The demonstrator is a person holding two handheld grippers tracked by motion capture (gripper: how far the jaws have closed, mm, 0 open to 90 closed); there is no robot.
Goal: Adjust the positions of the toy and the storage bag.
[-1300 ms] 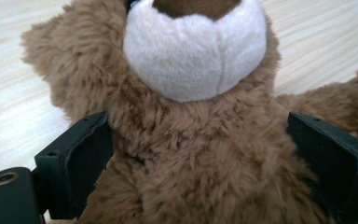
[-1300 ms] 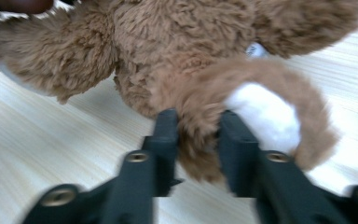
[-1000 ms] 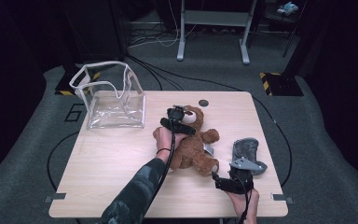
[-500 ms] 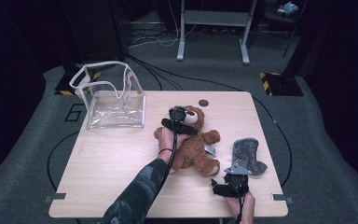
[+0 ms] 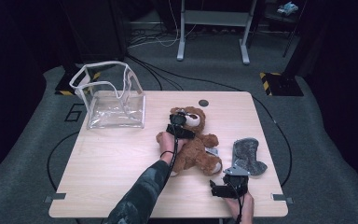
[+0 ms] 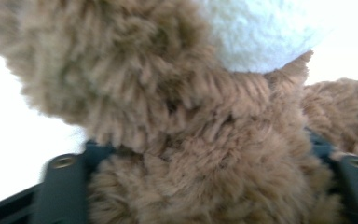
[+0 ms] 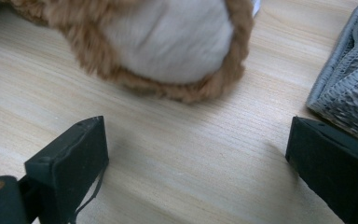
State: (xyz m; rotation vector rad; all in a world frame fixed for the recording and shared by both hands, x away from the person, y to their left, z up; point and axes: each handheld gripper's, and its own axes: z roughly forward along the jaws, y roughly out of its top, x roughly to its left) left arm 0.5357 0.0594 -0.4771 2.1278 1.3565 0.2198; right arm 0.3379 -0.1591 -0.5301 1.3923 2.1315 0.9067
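Brown plush teddy bear (image 5: 196,144), lying on its back near the middle of the light wooden table (image 5: 112,163), head toward the far edge, legs toward the near edge. Shaggy tan-brown fur, pale cream muzzle and cream sole (image 7: 168,39) on the near foot. Small white tag beside its hip. Neck and shoulder fur bunched between the two jaws of the left gripper (image 5: 181,125). Limbs splayed, soft, slumped flat.

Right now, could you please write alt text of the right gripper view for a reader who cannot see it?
The right gripper rests low over the wooden table, its black jaws wide apart with nothing between them. Ahead lies the teddy bear's foot with its white sole; a grey fabric piece lies at right.
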